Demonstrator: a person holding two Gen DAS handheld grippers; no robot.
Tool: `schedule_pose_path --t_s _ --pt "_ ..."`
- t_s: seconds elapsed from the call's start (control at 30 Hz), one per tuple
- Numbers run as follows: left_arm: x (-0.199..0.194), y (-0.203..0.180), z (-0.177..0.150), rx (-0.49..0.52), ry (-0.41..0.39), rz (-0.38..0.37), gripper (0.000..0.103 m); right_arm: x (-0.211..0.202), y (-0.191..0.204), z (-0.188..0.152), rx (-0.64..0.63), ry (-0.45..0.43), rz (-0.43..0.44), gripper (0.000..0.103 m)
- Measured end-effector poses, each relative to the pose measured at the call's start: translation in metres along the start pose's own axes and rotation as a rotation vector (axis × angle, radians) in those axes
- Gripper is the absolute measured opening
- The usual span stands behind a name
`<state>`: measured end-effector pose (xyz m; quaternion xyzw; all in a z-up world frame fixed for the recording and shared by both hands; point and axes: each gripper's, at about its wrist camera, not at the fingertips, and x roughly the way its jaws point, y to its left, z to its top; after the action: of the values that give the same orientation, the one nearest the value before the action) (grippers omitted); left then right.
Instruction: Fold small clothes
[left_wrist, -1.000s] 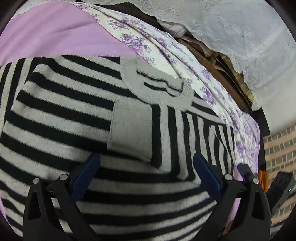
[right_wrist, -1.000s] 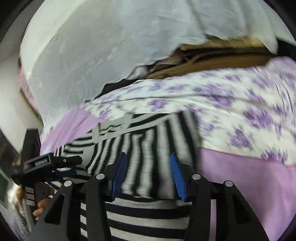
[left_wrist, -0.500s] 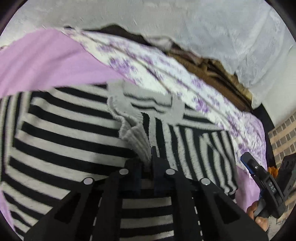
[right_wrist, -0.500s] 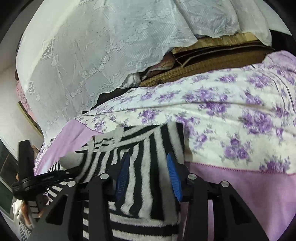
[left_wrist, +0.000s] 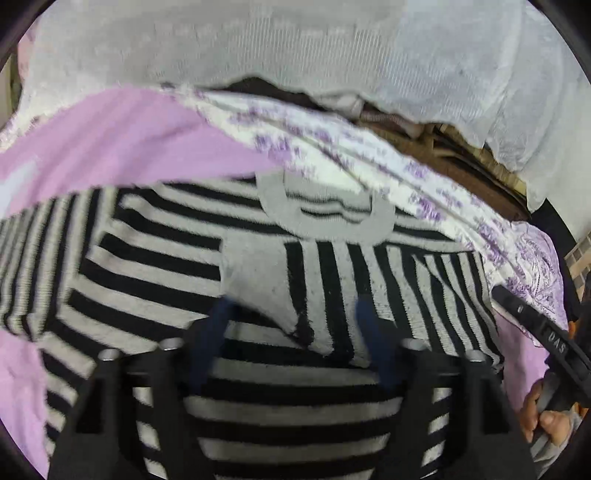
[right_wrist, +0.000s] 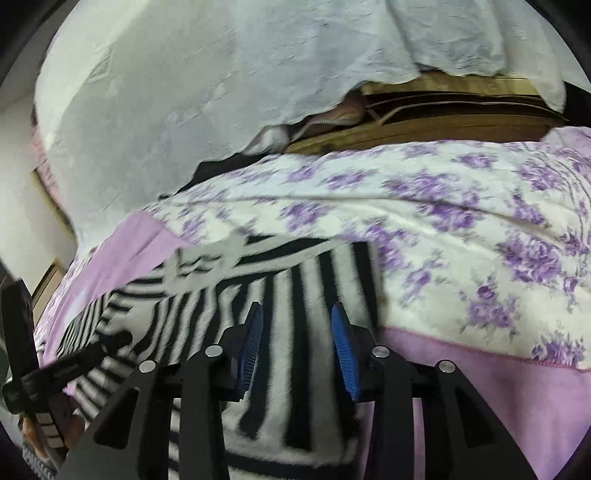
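Nearest the left camera, the left gripper hovers low over the striped sweater, its blue fingers spread apart with nothing between them; the grey cuff of the folded-in sleeve lies just beyond the fingertips, untouched as far as the blur allows. The sweater is spread flat on the pink blanket, one sleeve laid across the chest so that its stripes run crosswise to the body's stripes. Just beyond the cuff sits the grey collar, marking the sweater's far edge.

In the right view, the right gripper hangs over the sleeve side of the sweater, fingers likewise spread and gripping nothing, the knit lying below the gap. Past the collar lies the floral sheet, then a stack of brown folded cloths, and farthest a white lace cover.

By my judgement the sleeve fold on this side is laid and released. The other sleeve, running off left of the collar in the left view, appears not yet folded in. The next move likely calls for pinching that sleeve near its cuff and carrying it across the chest toward the collar's centre line, keeping the knit flat so the laid sleeve is not dragged.
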<state>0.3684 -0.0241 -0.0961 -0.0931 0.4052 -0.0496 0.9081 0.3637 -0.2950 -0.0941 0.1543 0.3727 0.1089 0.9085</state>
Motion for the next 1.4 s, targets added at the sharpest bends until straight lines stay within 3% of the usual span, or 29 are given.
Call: schedule_pose_path --t_s 0.07,0.17,0.27,0.33,0.4,0.43,0.53,0.6,0.7,0.73,0.77,0.9,0.97,1.03,1.1,1.17,1.33,1.4 --pt "0.004 -0.001 -0.003 0.03 0.019 0.023 0.081 0.006 0.003 -0.013 -0.012 0.065 -0.01 0.04" --pt "0.041 0.006 -0.014 0.047 0.147 0.094 0.087 0.017 0.0 -0.028 -0.016 0.106 -0.03 0.039" --pt "0.031 0.001 -0.015 0.08 0.109 0.113 0.086 -0.002 -0.002 -0.031 0.023 0.055 -0.032 0.038" --pt "0.019 0.002 -0.019 0.083 0.084 0.079 0.086 -0.015 0.002 -0.038 0.001 0.025 -0.042 0.039" --pt "0.009 0.007 -0.021 0.065 0.076 0.042 0.089 -0.014 0.008 -0.043 -0.031 0.034 -0.042 0.047" --pt "0.008 0.011 -0.022 0.053 0.085 0.044 0.095 -0.011 0.009 -0.043 -0.037 0.05 -0.041 0.055" --pt "0.015 0.028 -0.025 0.0 0.14 0.05 0.096 -0.001 0.013 -0.048 -0.087 0.096 -0.013 0.072" --pt "-0.003 0.041 -0.025 -0.055 0.12 0.021 0.096 -0.006 0.019 -0.05 -0.115 0.068 -0.019 0.078" --pt "-0.04 0.076 -0.023 -0.153 0.047 -0.016 0.096 -0.034 0.018 -0.053 -0.104 -0.073 -0.008 0.082" --pt "-0.051 0.09 -0.024 -0.178 0.025 -0.02 0.097 -0.038 0.016 -0.053 -0.098 -0.095 -0.005 0.092" --pt "-0.061 0.106 -0.025 -0.206 0.005 -0.015 0.097 -0.04 0.013 -0.053 -0.08 -0.104 -0.007 0.1" --pt "-0.089 0.189 -0.035 -0.348 -0.036 0.069 0.097 -0.024 -0.011 -0.049 0.035 -0.025 0.002 0.1" --pt "-0.093 0.237 -0.045 -0.474 -0.024 0.095 0.097 -0.023 -0.024 -0.05 0.111 -0.026 0.025 0.1" --pt "-0.093 0.272 -0.051 -0.602 -0.031 0.04 0.097 -0.023 -0.032 -0.052 0.156 -0.032 0.037 0.1" --pt "-0.089 0.304 -0.053 -0.743 -0.047 -0.079 0.097 -0.023 -0.032 -0.053 0.159 -0.033 0.038 0.1" --pt "-0.082 0.318 -0.048 -0.792 -0.058 -0.107 0.097 -0.021 -0.028 -0.053 0.145 -0.031 0.035 0.1" --pt "-0.061 0.338 -0.022 -0.825 -0.075 -0.097 0.096 -0.02 -0.031 -0.053 0.154 -0.019 0.042 0.1" --pt "-0.058 0.346 -0.014 -0.831 -0.096 -0.076 0.087 -0.02 -0.031 -0.053 0.154 -0.014 0.043 0.1"
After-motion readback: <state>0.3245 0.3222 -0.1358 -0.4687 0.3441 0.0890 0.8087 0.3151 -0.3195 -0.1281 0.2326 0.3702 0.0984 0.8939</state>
